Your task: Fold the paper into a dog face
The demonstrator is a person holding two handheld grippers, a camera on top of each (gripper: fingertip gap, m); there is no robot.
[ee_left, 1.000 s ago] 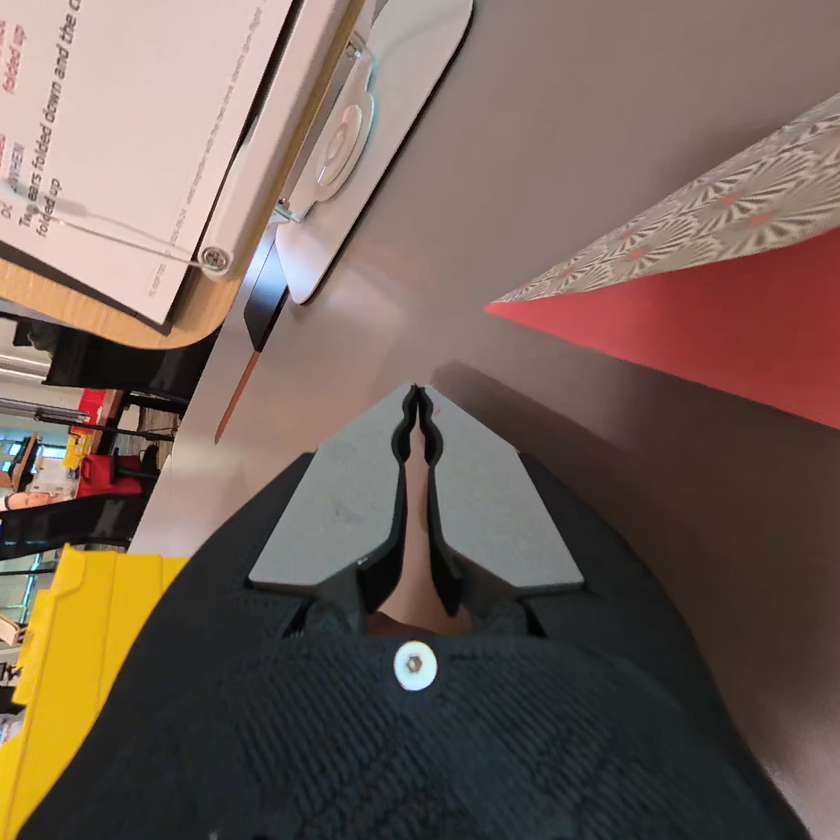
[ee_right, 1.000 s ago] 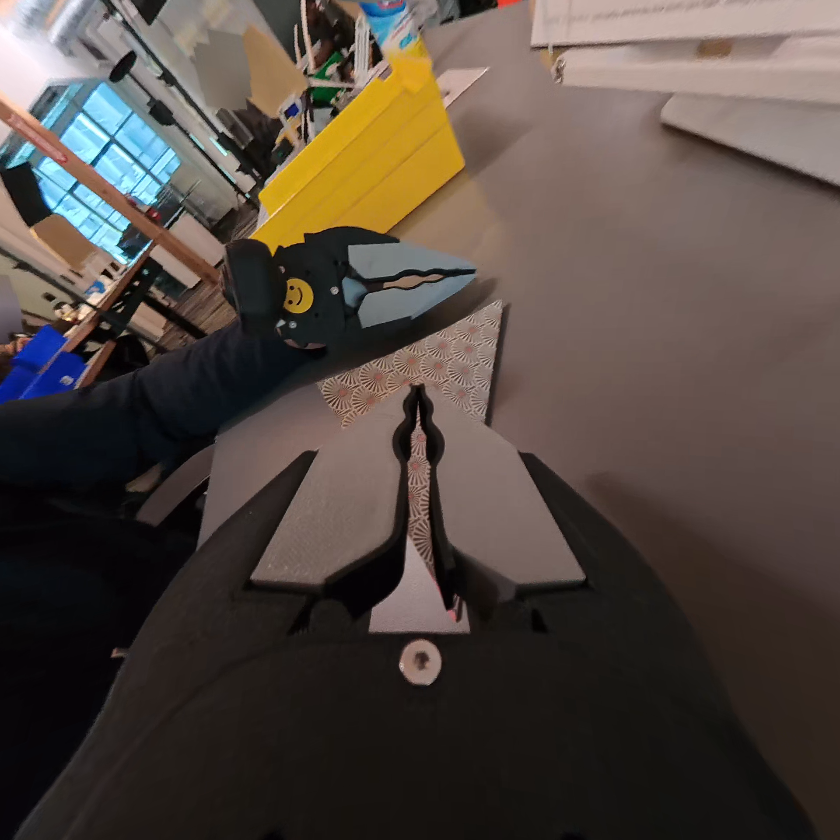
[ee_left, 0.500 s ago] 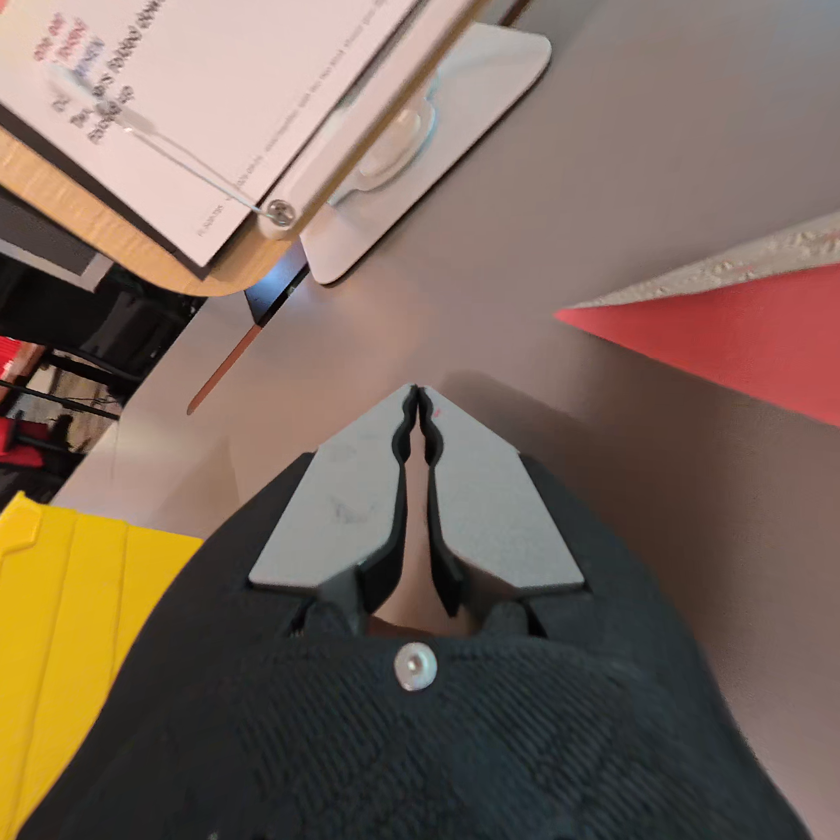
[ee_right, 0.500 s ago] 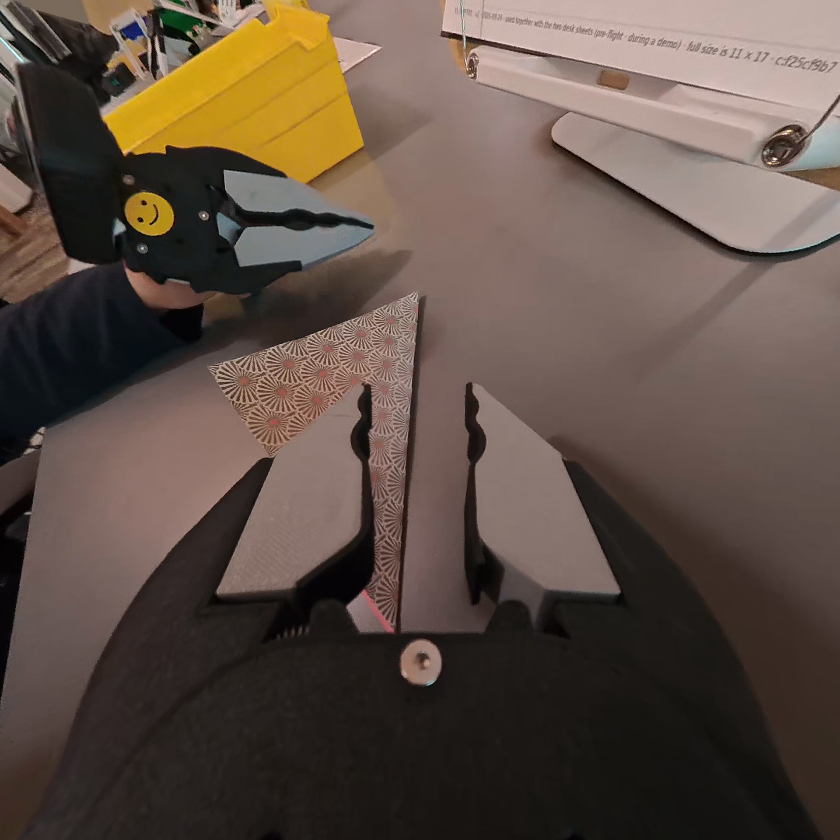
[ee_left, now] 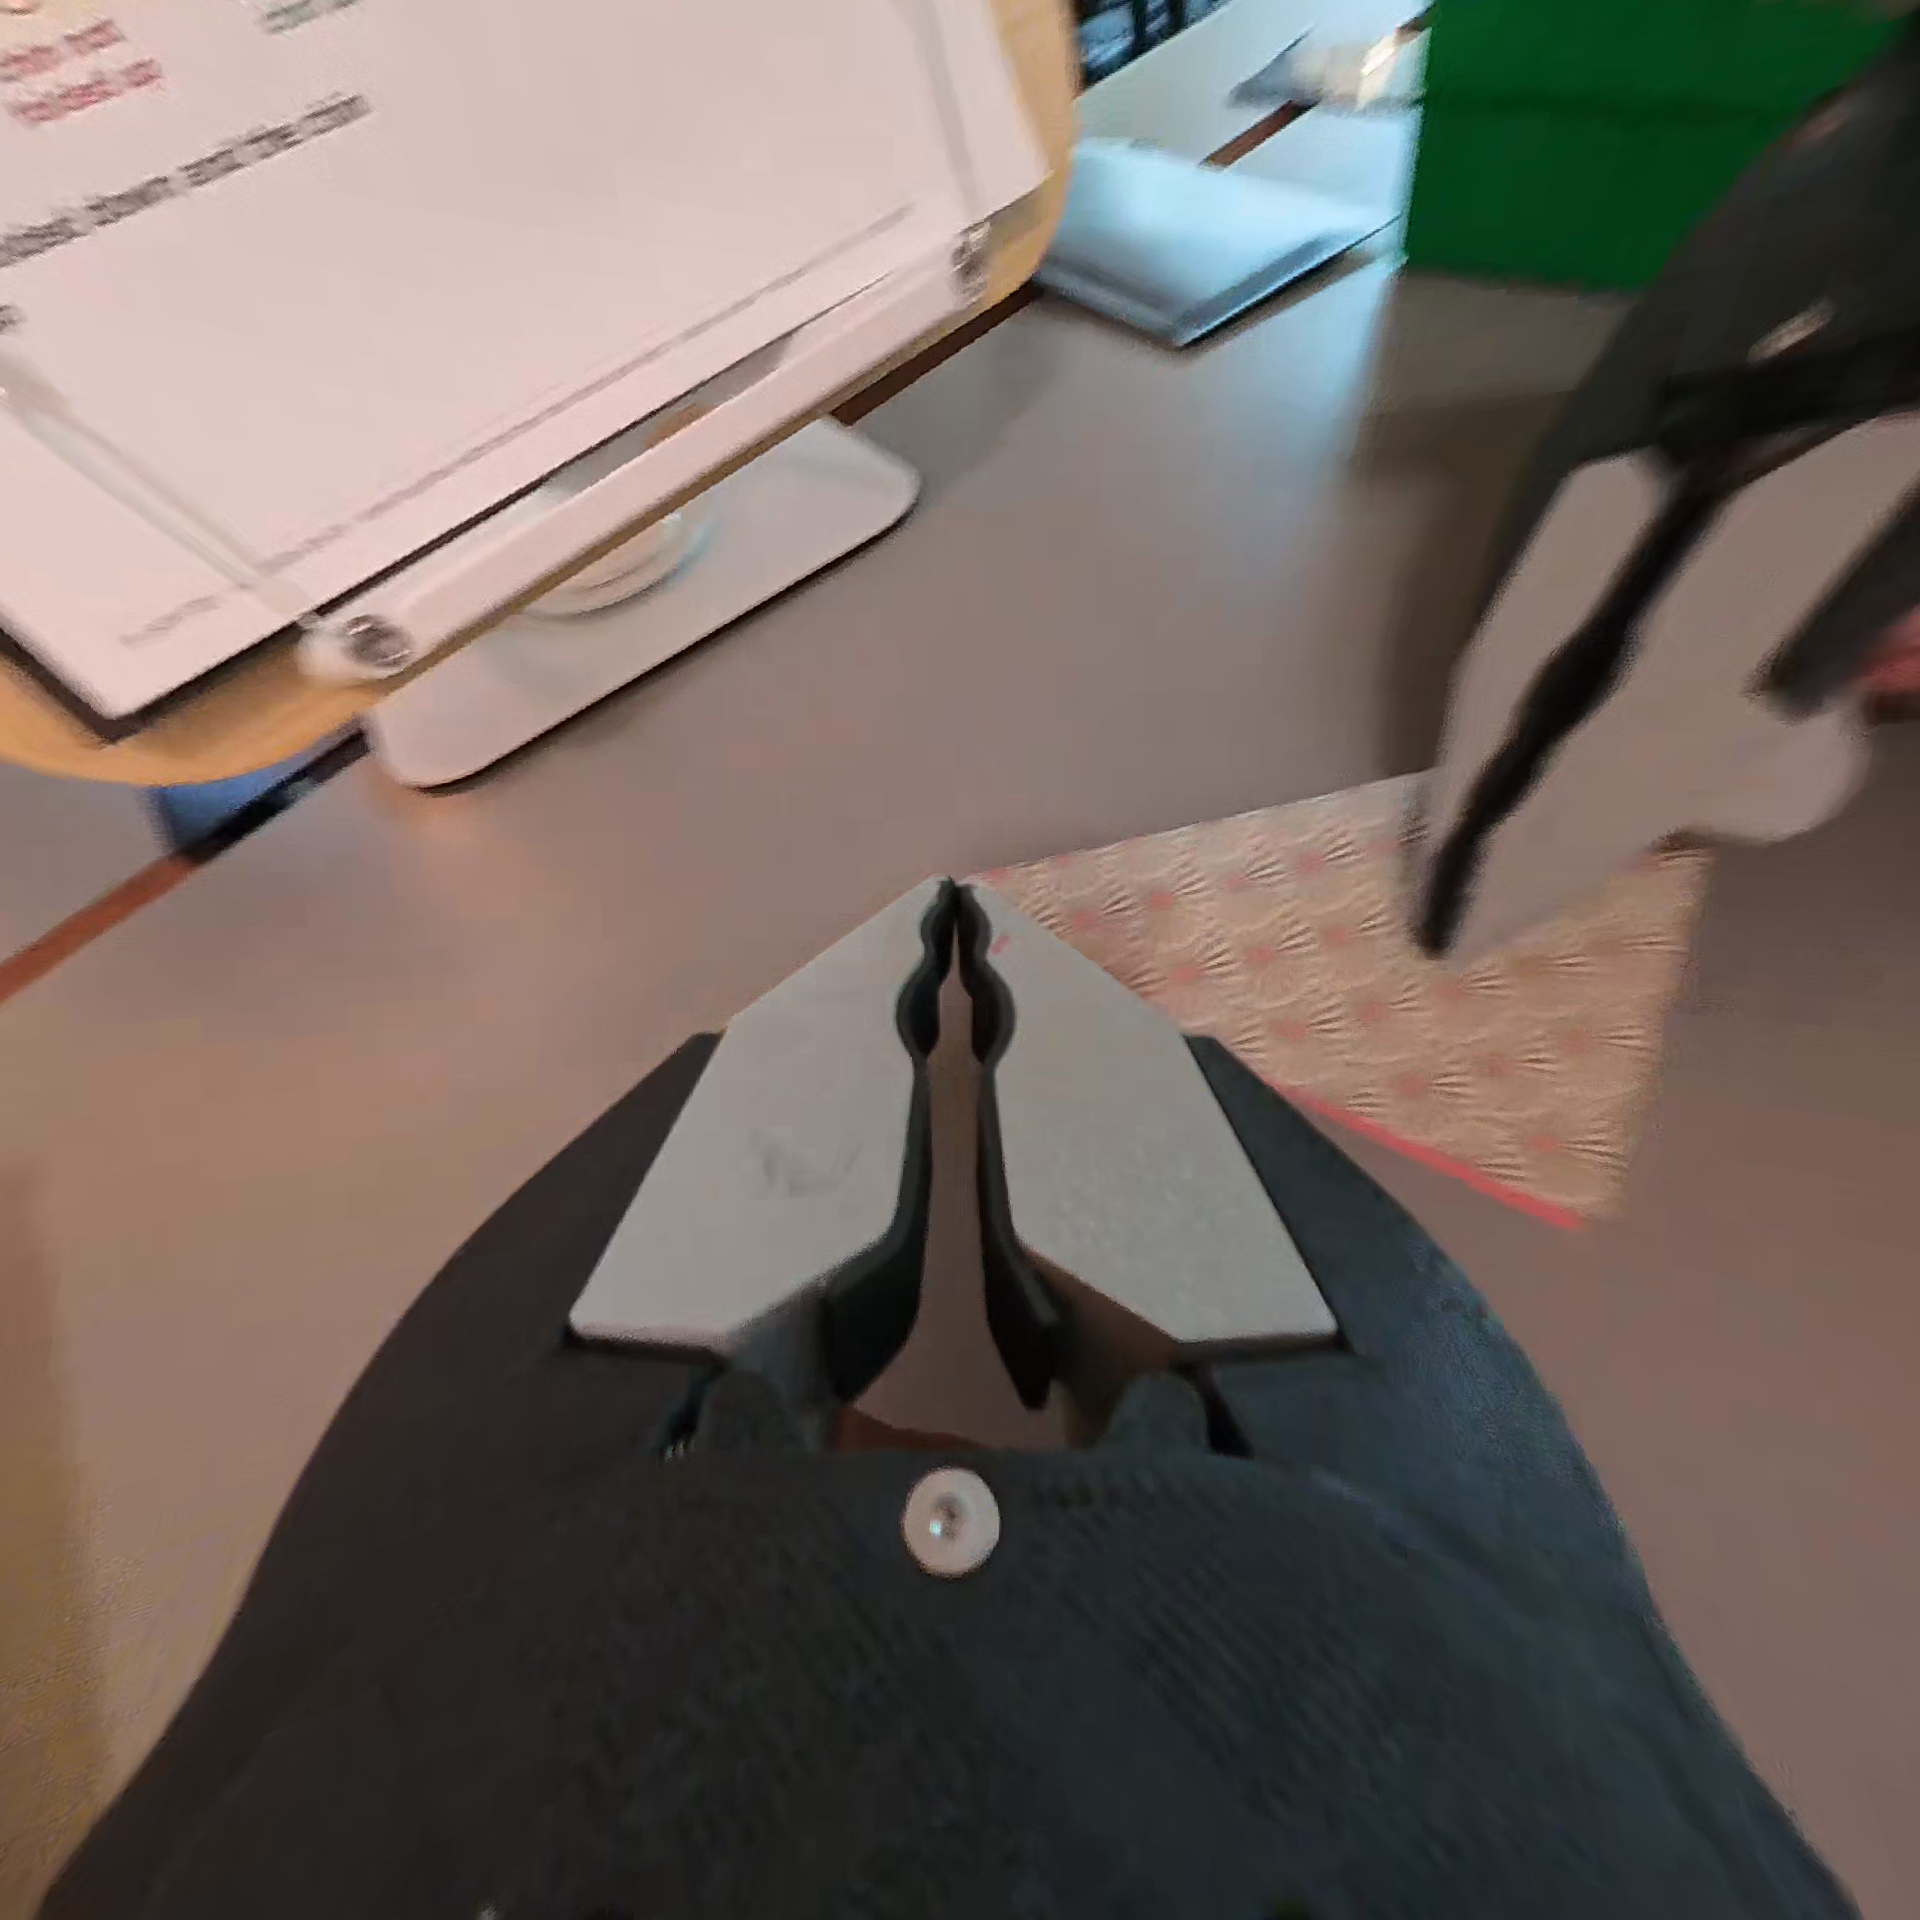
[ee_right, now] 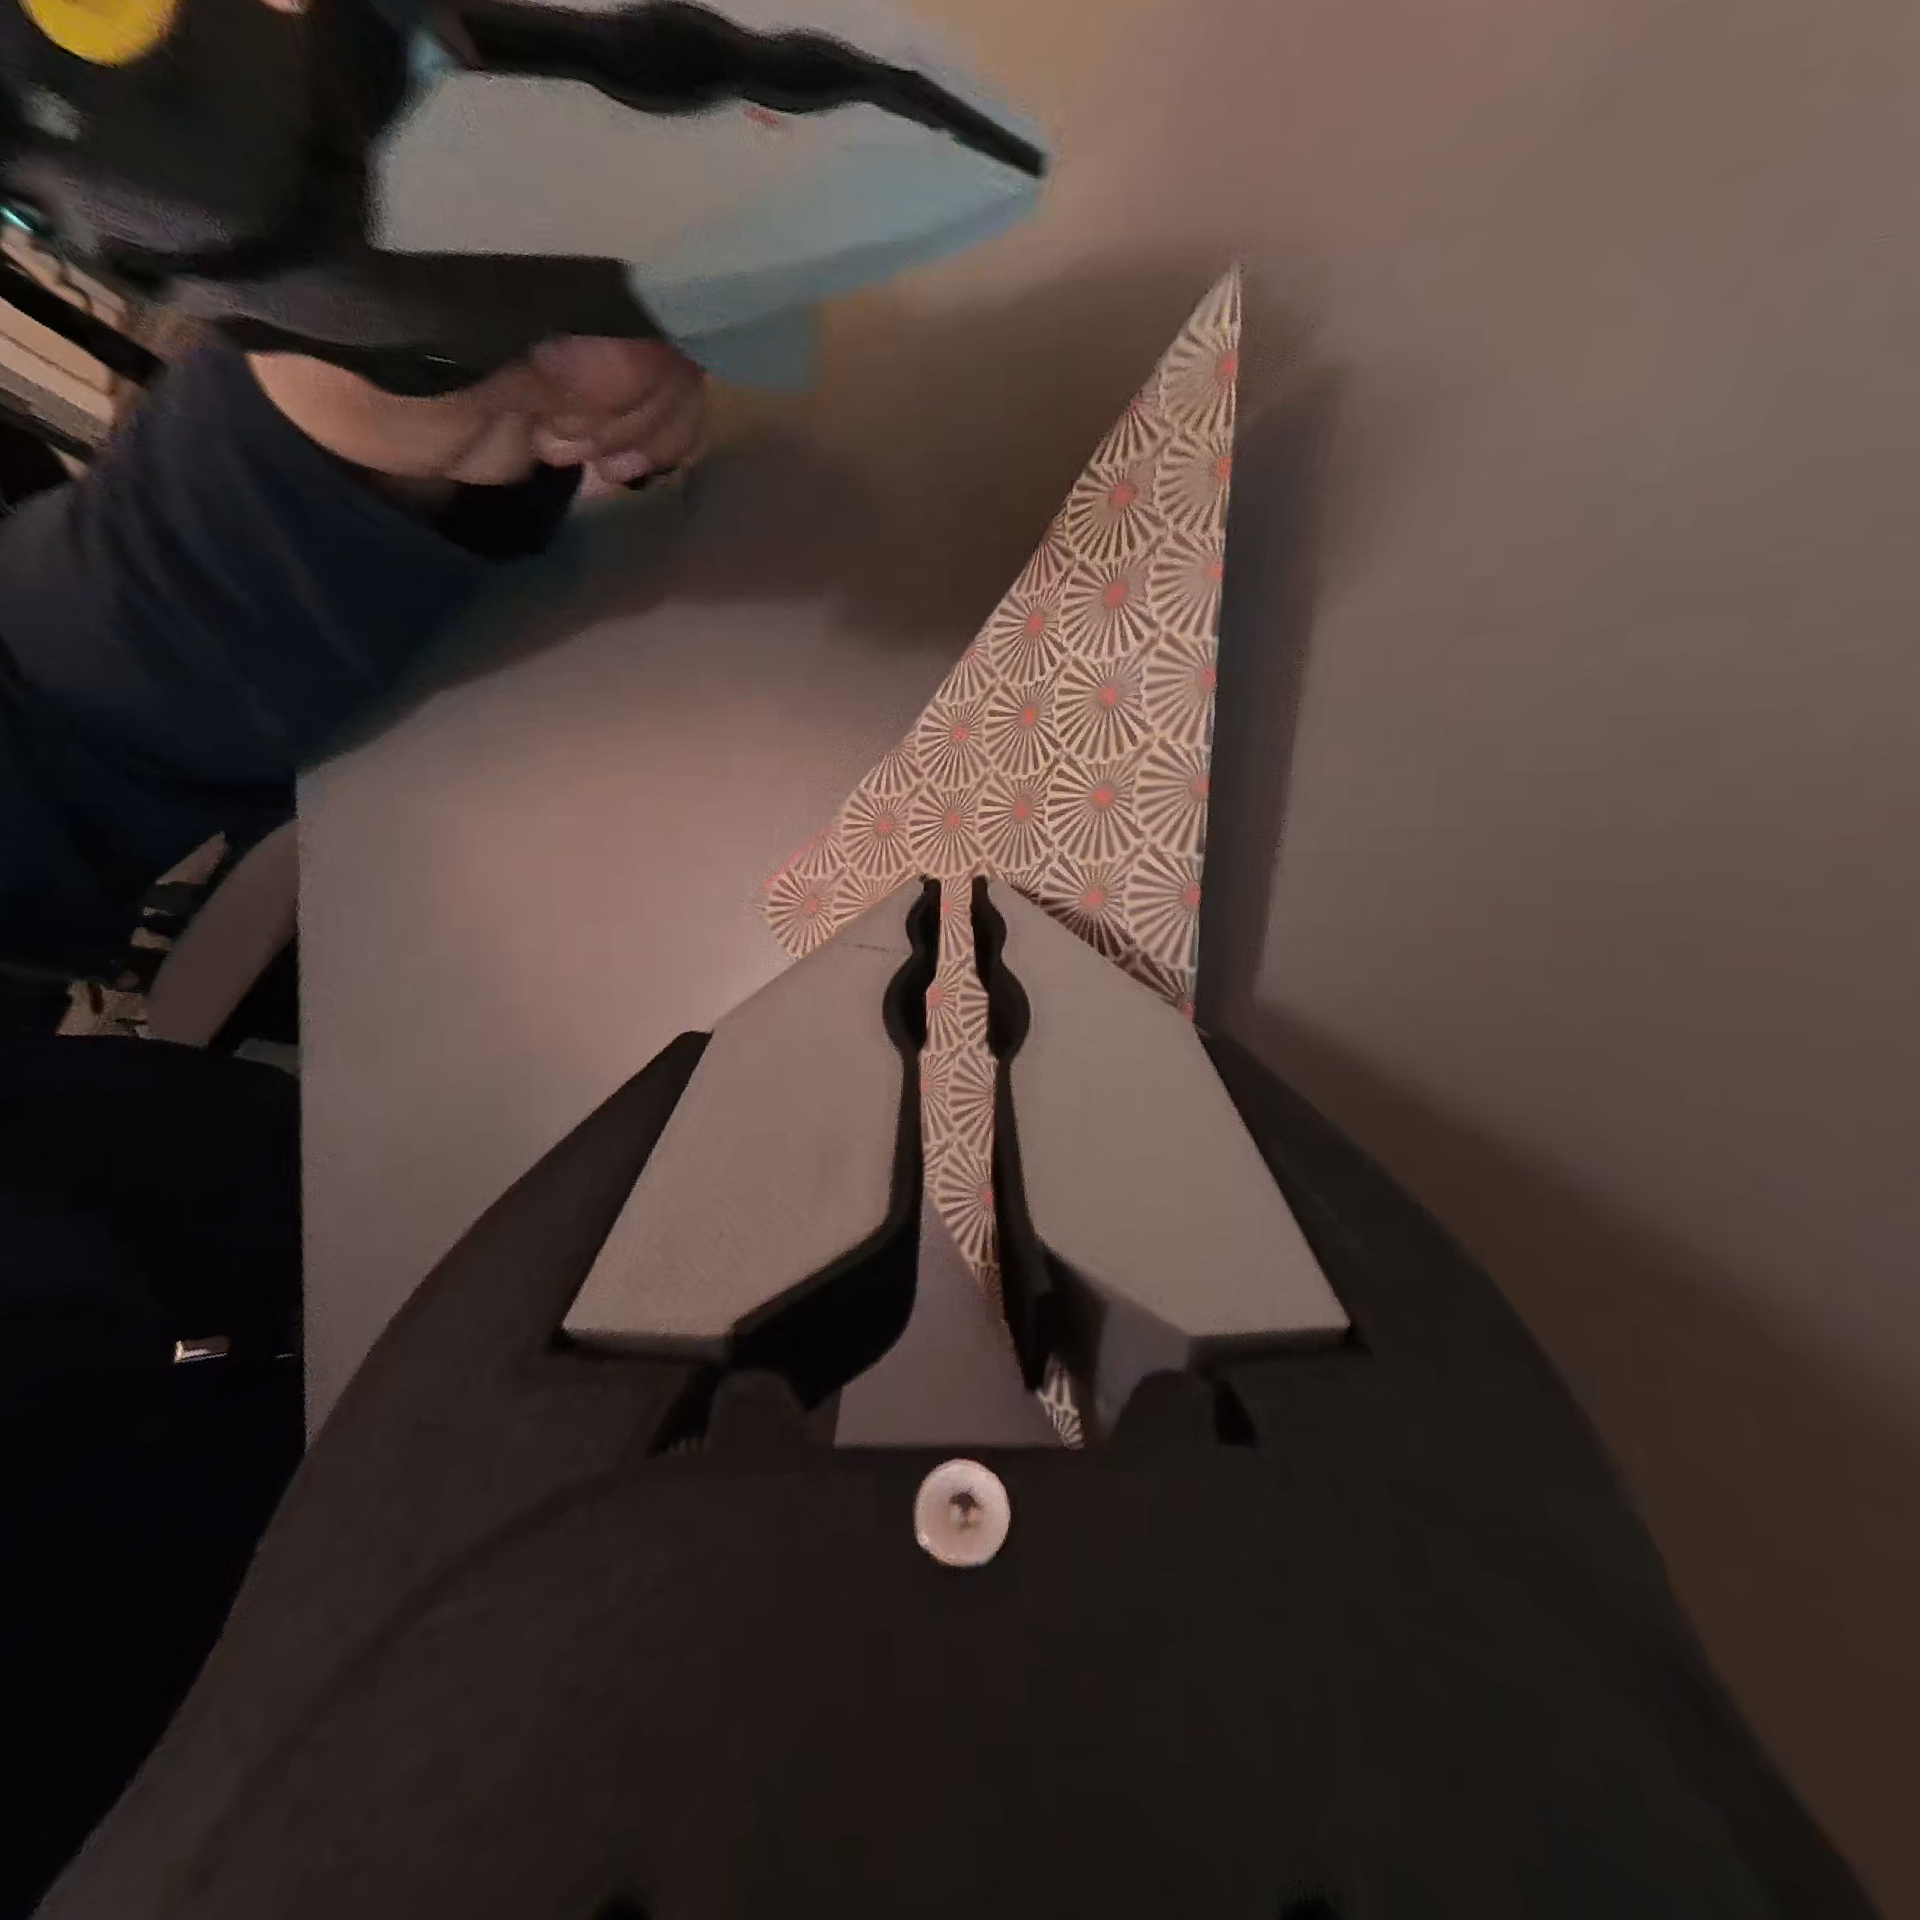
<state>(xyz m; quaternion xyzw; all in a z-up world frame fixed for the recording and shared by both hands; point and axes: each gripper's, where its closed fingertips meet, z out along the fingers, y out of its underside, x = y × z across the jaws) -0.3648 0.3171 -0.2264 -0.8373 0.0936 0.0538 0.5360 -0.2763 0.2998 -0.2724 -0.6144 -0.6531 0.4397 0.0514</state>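
Observation:
The paper (ee_right: 1101, 727) is folded into a triangle, patterned side up, and lies flat on the grey table (ee_right: 1558, 727). It also shows in the left wrist view (ee_left: 1351, 1018), with a red edge at its near side. My right gripper (ee_right: 954, 888) is over the wide end of the triangle, its jaws closed to a narrow slit with nothing held between them. In the left wrist view its tips (ee_left: 1439, 935) touch the paper's top. My left gripper (ee_left: 954, 894) is shut and empty, just left of the paper's pointed corner. It hovers at the top left of the right wrist view (ee_right: 1029, 161).
A document stand (ee_left: 468, 260) with a printed sheet and a white base (ee_left: 727, 582) stands at the back left. A green box (ee_left: 1610, 135) is at the far right. A person's hand (ee_right: 603, 416) and dark sleeve hold the left gripper. One gripper's finger ends stand about 10 centimeters off the other's.
The right gripper opened, then closed again to a slit and came down onto the paper. The left gripper swung round towards the paper's corner. The paper now lies flat.

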